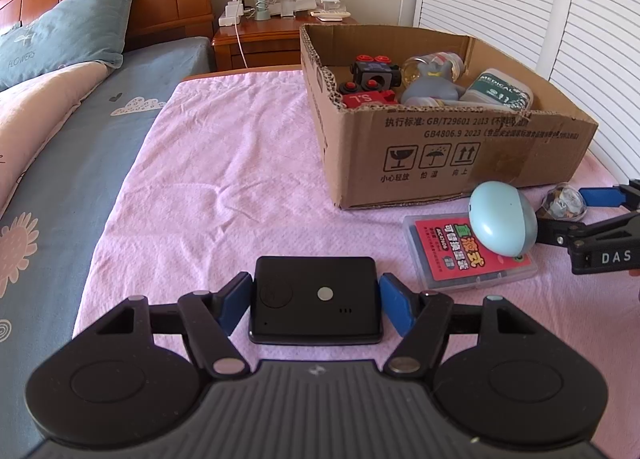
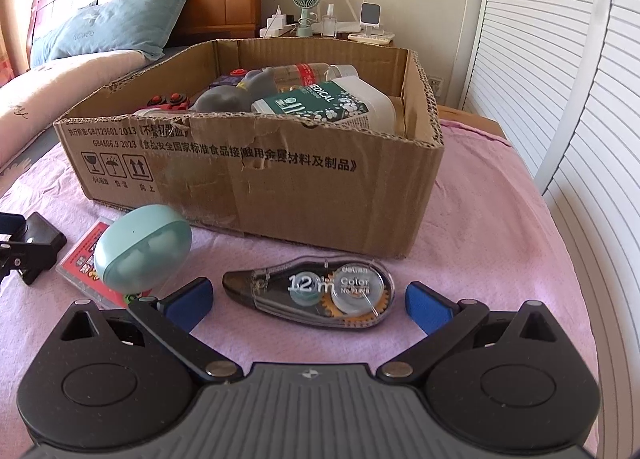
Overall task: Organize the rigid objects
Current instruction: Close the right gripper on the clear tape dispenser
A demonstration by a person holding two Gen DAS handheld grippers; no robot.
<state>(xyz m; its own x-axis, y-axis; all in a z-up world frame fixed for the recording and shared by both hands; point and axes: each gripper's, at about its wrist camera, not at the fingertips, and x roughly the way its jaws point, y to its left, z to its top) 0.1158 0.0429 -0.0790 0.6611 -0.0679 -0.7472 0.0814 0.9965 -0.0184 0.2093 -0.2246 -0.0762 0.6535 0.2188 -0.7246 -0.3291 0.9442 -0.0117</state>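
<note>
Straddling a black device [image 1: 316, 301] on the pink cloth [image 1: 224, 187], left gripper [image 1: 316, 303] has blue pads at both its sides; actual contact not discernible. Right gripper [image 2: 308, 301] spread wide around a correction tape dispenser [image 2: 316, 293], pads clear of it. Mint earbud case [image 2: 142, 245] rests on a red-labelled plastic case [image 1: 472, 255]. Cardboard box [image 2: 280, 179] beyond, holding toys and bottles.

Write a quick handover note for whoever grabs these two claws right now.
Left claw: pads either side of the black device, grip unconfirmed.
Right claw: open around the correction tape, not gripping.
Done: toys, bottle and medical tub lie in the cardboard box.
Left: black device, correction tape, blue earbud case and red-labelled case under it, all on the pink cloth.
</note>
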